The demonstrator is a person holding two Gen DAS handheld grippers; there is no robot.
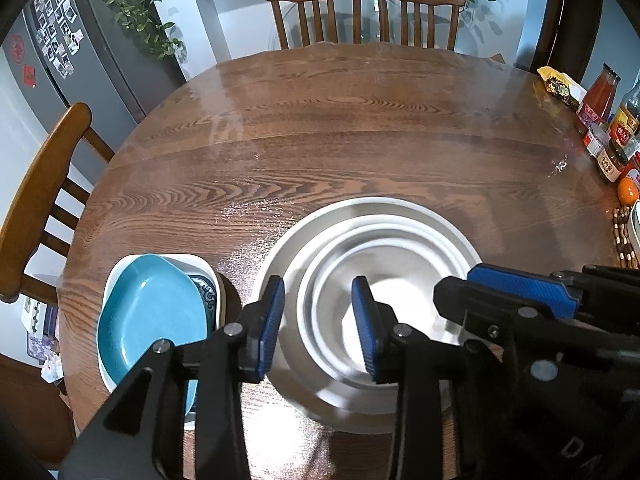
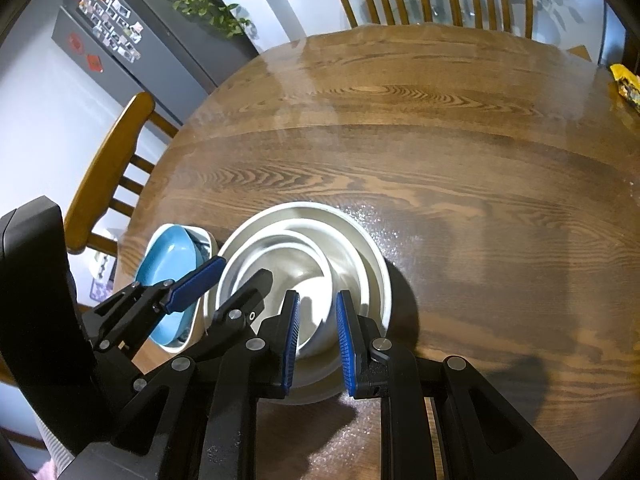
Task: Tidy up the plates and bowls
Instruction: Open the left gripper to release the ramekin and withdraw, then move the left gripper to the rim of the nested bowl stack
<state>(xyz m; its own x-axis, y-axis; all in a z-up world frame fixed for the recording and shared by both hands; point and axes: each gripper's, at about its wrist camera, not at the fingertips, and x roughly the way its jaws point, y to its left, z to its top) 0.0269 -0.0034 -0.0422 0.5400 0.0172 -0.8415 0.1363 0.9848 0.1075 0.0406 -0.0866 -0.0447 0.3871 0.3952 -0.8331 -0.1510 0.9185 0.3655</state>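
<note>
Over nested white bowls (image 1: 372,280) | left gripper (image 1: 318,324) spread, empty | right gripper (image 2: 318,340) narrowly parted, empty

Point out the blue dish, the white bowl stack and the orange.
blue dish (image 1: 150,312), left wrist view, on its inner floor.
white bowl stack (image 1: 404,210), left wrist view, on the outer bowl's far rim.
orange (image 1: 626,191), left wrist view, on its skin.

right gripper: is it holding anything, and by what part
The right gripper straddles the near rim of the nested white bowls; whether its pads actually clamp it cannot be told.
</note>
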